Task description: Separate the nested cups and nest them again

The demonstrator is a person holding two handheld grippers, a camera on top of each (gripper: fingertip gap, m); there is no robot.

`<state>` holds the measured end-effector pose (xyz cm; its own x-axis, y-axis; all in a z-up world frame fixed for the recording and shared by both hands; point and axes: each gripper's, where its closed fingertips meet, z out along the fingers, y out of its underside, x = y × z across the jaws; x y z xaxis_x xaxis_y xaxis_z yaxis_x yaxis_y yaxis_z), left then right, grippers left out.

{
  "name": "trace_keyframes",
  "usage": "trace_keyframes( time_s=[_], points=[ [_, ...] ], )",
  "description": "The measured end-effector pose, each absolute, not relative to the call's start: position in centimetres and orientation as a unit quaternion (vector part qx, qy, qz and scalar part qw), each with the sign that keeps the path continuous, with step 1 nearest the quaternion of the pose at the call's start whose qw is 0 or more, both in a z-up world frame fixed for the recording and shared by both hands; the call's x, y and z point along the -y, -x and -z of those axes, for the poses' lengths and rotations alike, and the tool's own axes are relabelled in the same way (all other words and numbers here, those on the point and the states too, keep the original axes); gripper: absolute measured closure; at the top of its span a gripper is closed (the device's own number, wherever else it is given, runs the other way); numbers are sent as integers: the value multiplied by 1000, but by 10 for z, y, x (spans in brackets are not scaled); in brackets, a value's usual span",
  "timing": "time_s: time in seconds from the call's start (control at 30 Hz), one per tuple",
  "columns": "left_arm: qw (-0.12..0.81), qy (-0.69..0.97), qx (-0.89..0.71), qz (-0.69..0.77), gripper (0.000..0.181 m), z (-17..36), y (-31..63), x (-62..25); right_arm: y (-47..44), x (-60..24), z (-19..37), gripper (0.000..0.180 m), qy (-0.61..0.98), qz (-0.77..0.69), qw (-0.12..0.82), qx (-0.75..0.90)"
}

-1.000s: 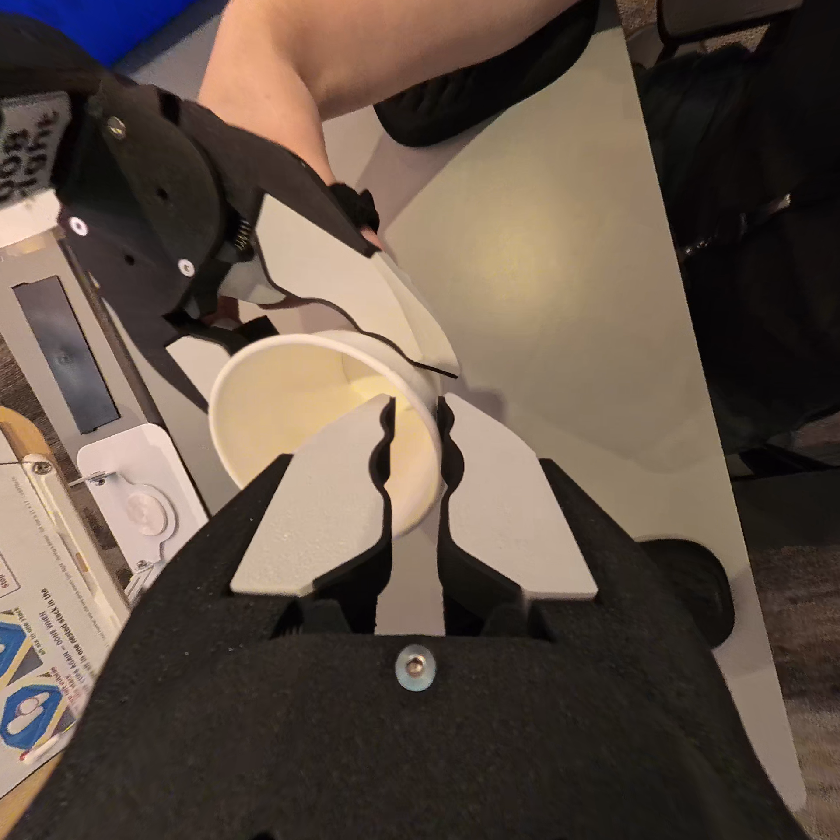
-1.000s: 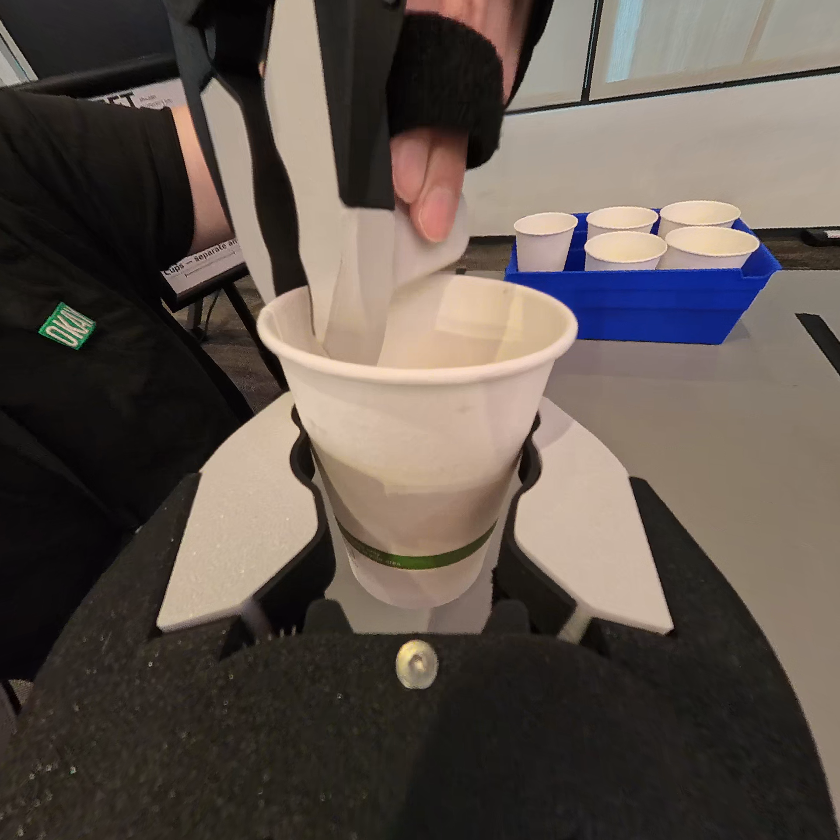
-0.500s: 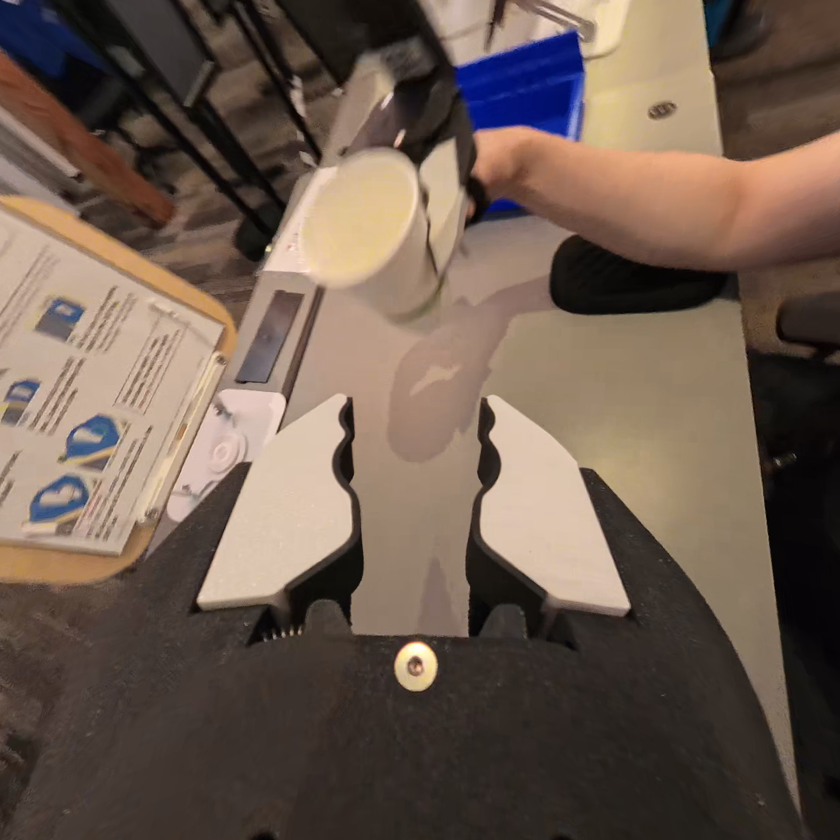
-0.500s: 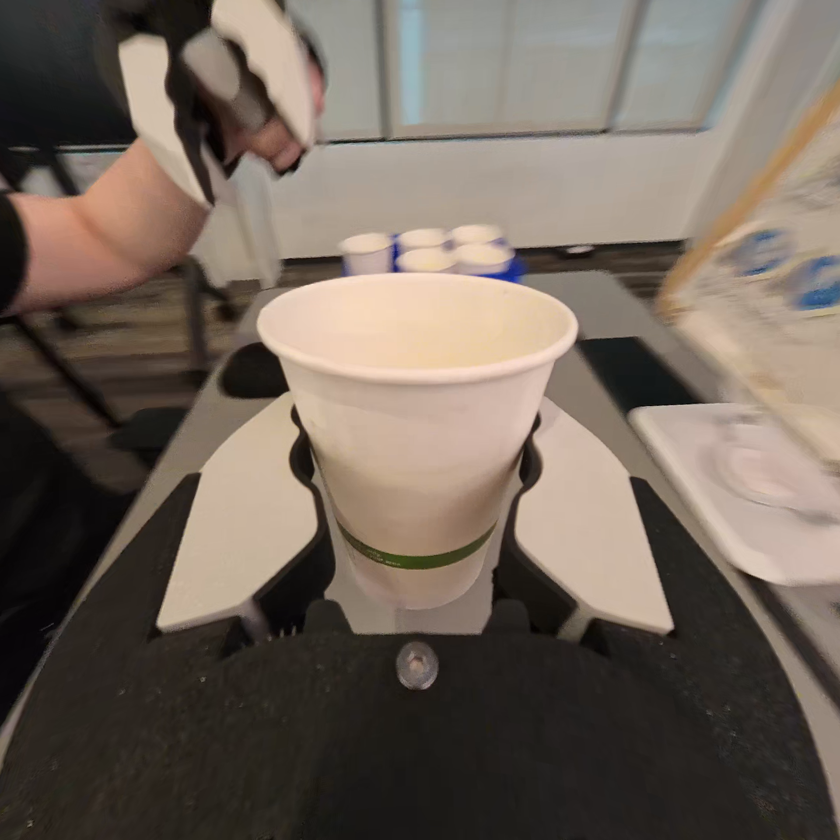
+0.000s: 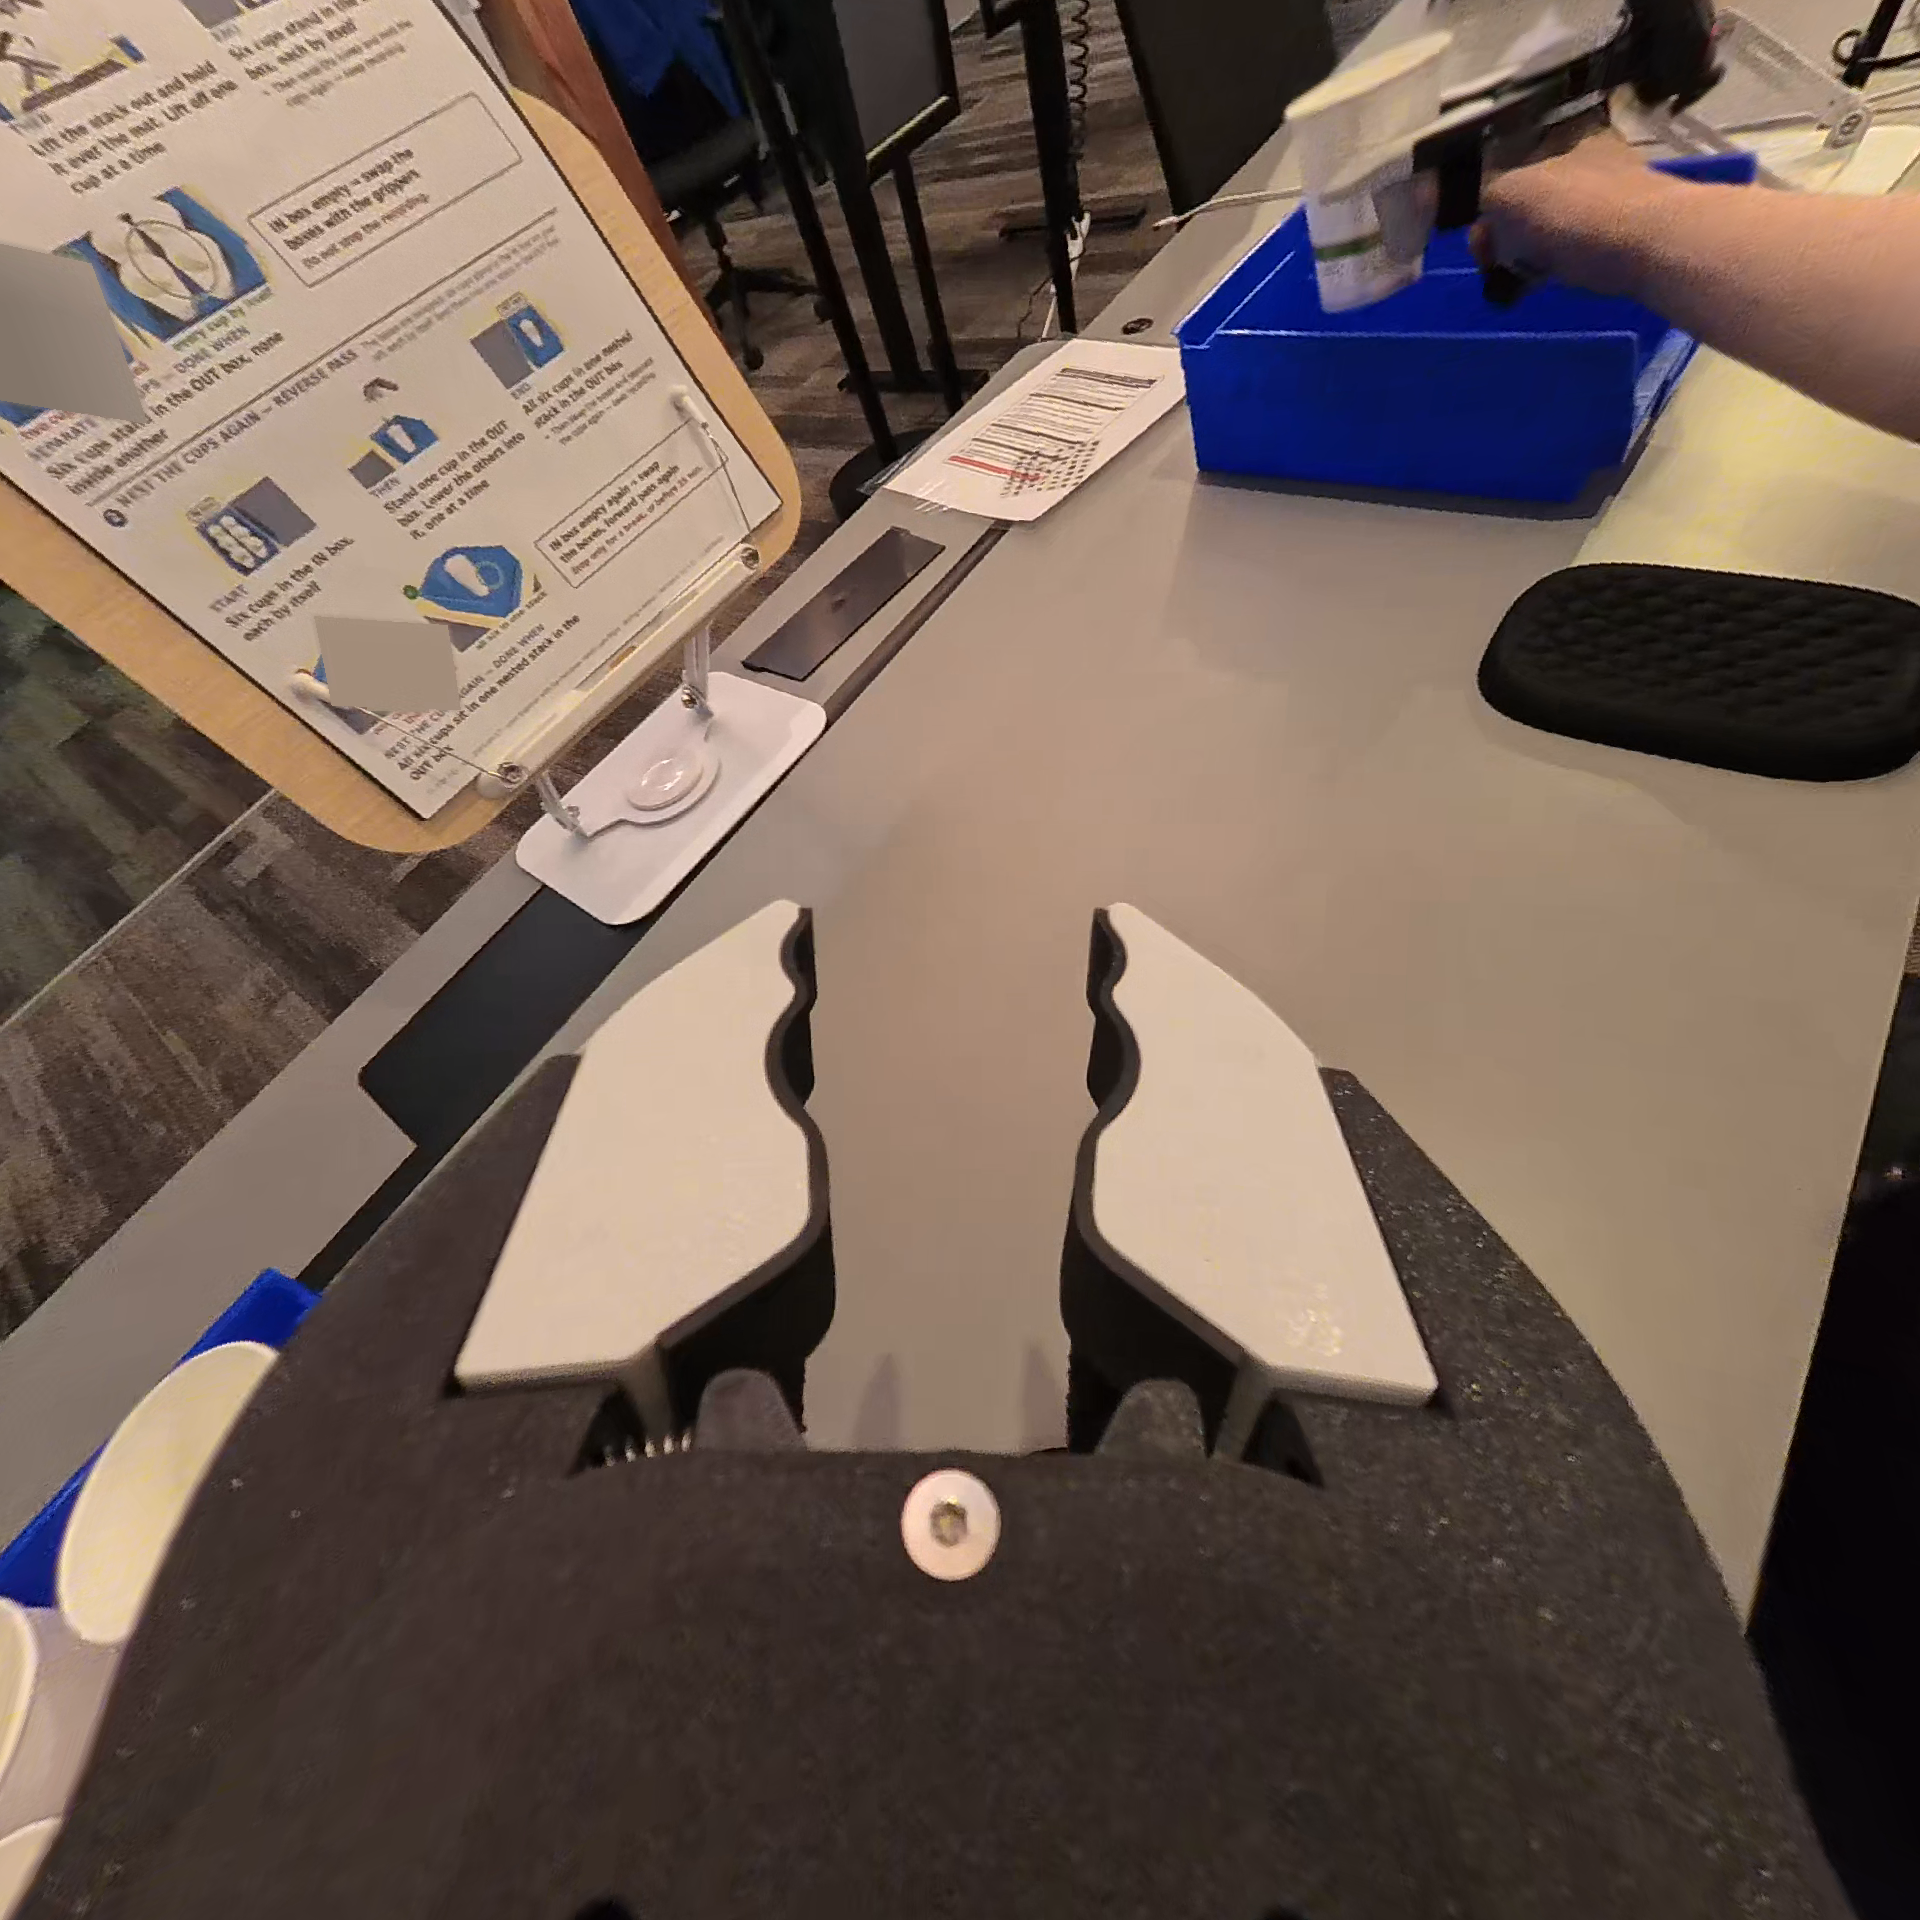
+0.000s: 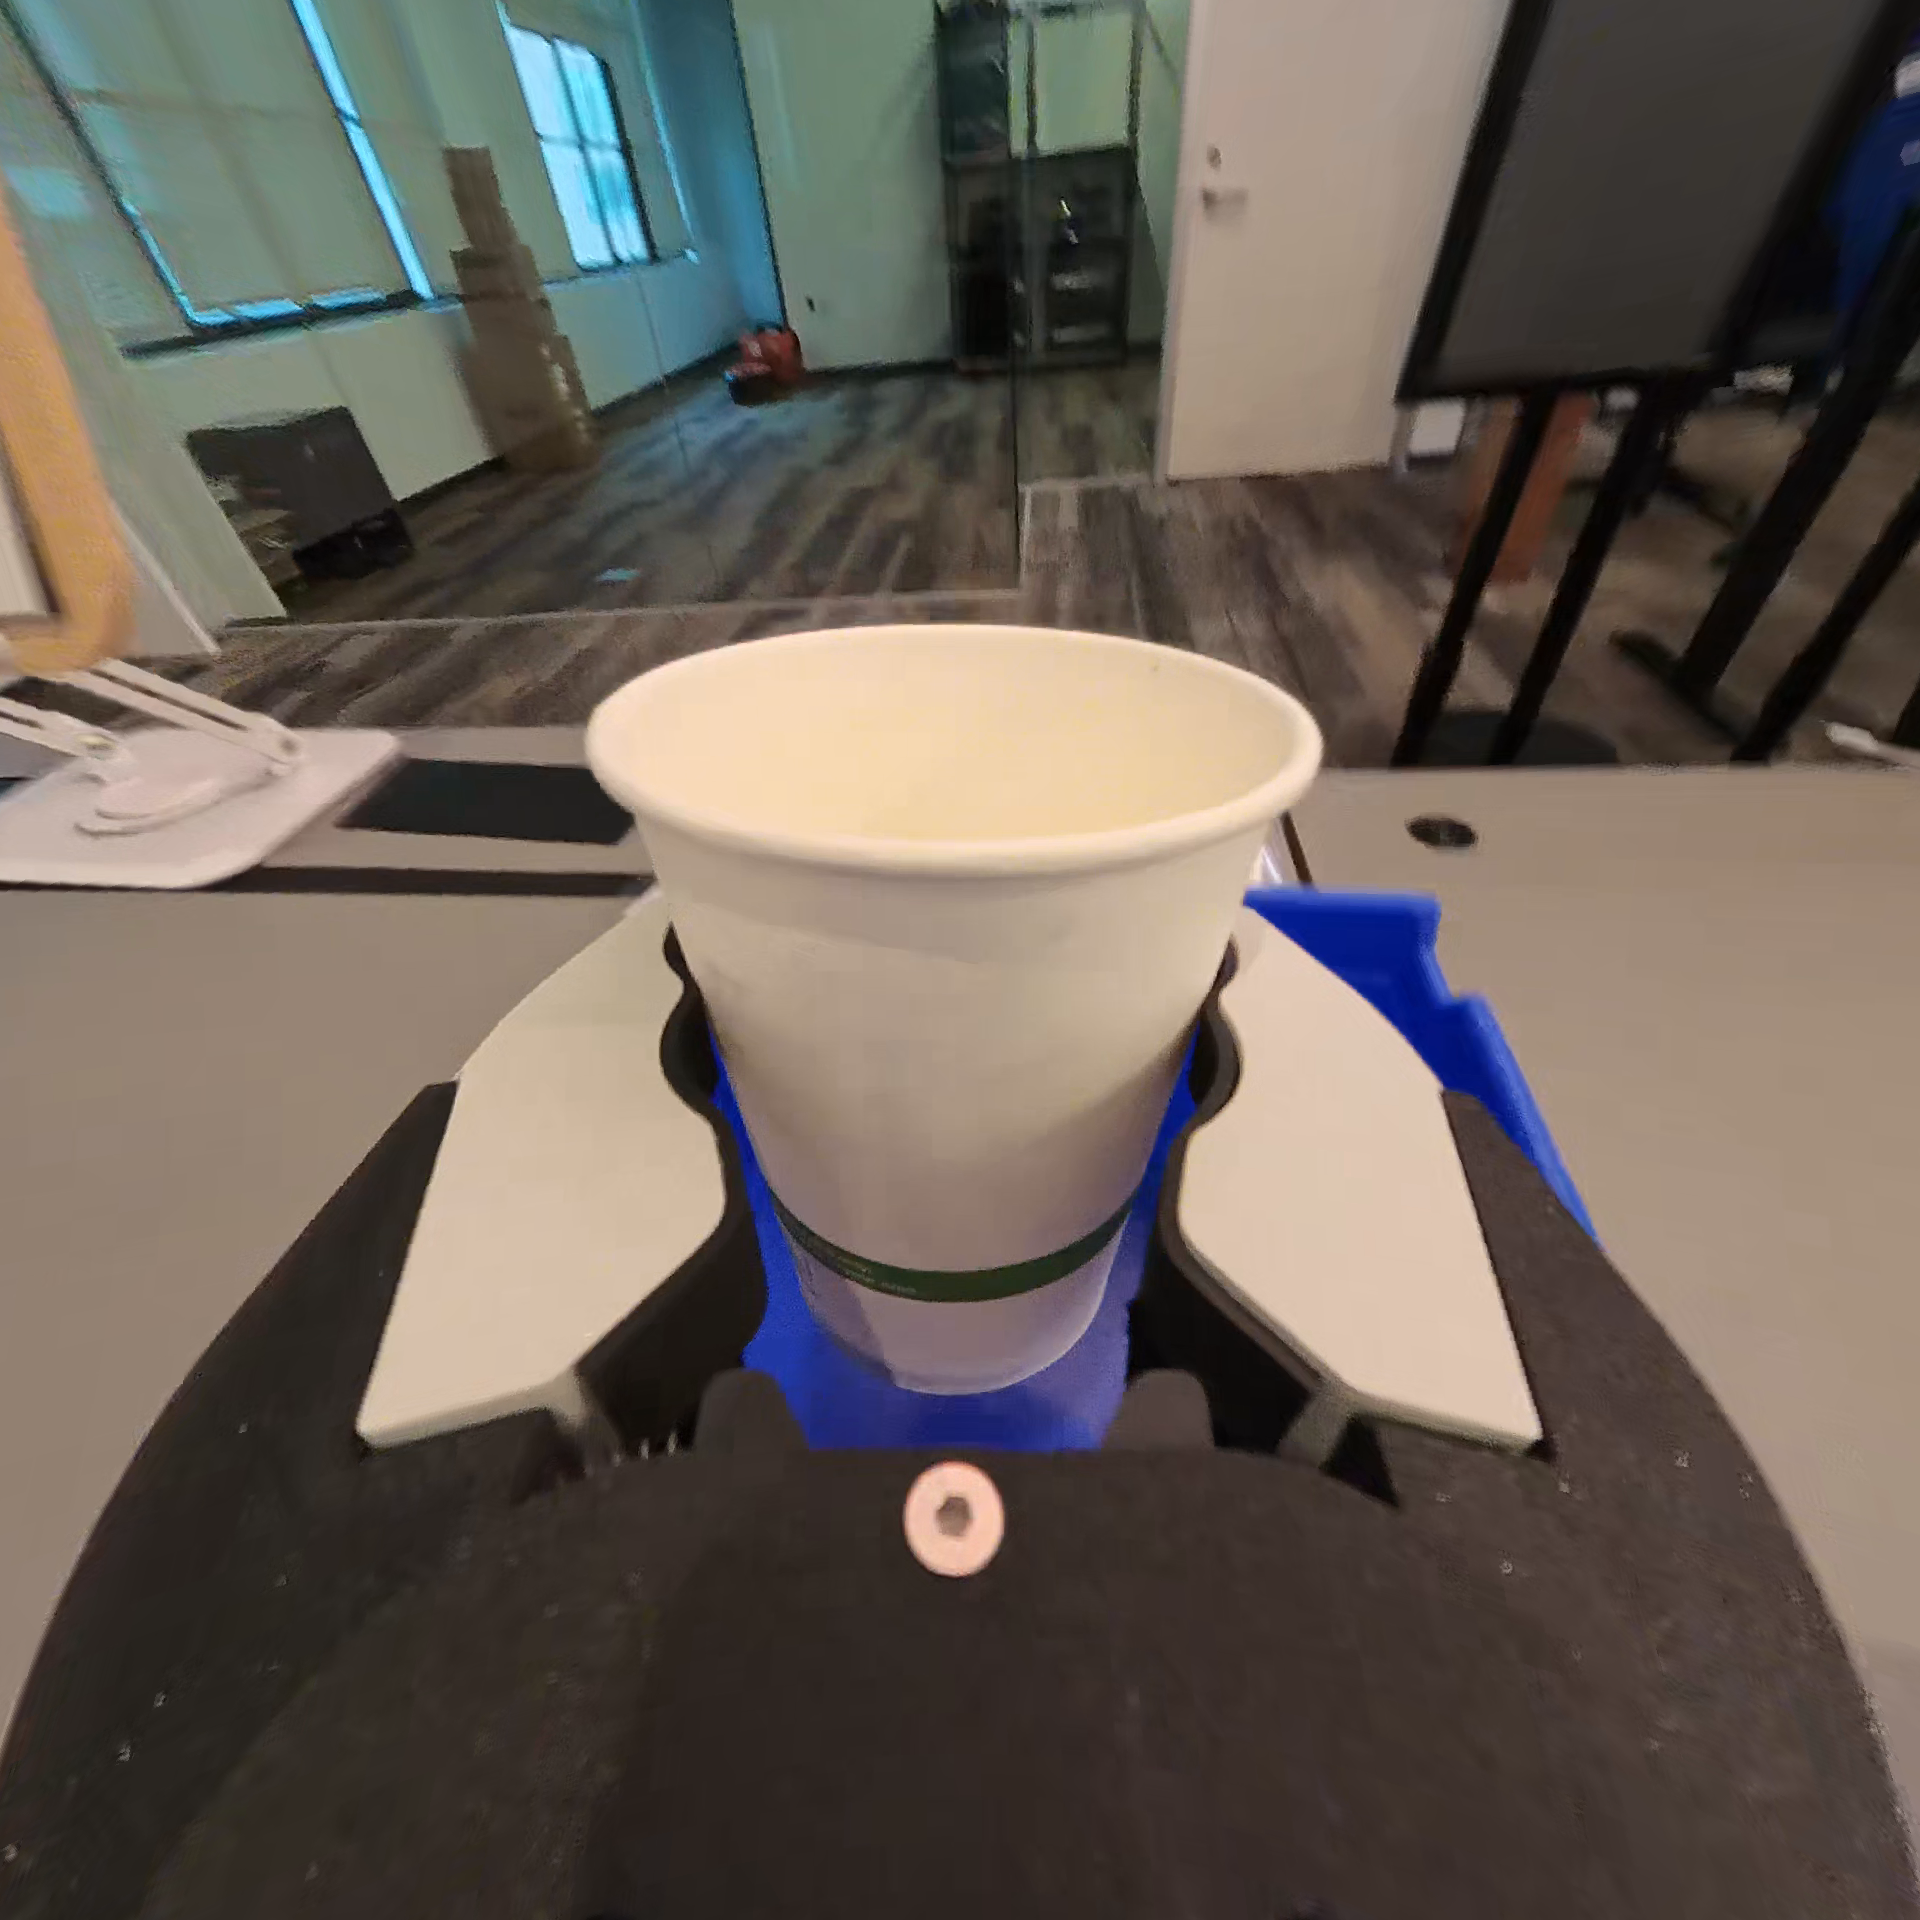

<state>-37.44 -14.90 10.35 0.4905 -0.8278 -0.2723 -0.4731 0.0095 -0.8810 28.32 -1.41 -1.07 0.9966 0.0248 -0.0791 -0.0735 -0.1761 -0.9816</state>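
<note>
one cup [image 6: 951, 997] in right gripper [image 6: 951, 1049], left gripper [image 5: 948, 1023] empty

Cup [image 6: 951, 987] between right tool [image 6: 951, 1039] fingers, above bin [image 6: 1382, 966].

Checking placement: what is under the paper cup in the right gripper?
The blue bin lies under the paper cup held by the right gripper. The cup and fingers cover most of the bin's inside.

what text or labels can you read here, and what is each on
Not quoting any writing; it stands on:
Instruction sheet on the tilted board: printed lines, blue diagrams.
White paper beside the blue bin: fine print, too small.
Paper cup in the right gripper: green band, tiny print, blurred.
</note>
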Motion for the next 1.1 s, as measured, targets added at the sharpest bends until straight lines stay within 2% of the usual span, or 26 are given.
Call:
trace_keyframes(
  time_s=[0.23,0.73,0.97,1.1],
  points=[
    [537,665,-494,159,131,-119,364,161,-293,9,67,89,812,-3,582,-40],
    [538,642,-530,135,131,-121,356,187,-291,12,94,88,835,31,549,-26],
    [538,640,-531,137,131,-121,357,185,-290,29,114,87,876,29,481,-22],
    [539,653,-516,136,127,-118,370,181,-288,41,125,79,893,18,448,-28]
  ],
)
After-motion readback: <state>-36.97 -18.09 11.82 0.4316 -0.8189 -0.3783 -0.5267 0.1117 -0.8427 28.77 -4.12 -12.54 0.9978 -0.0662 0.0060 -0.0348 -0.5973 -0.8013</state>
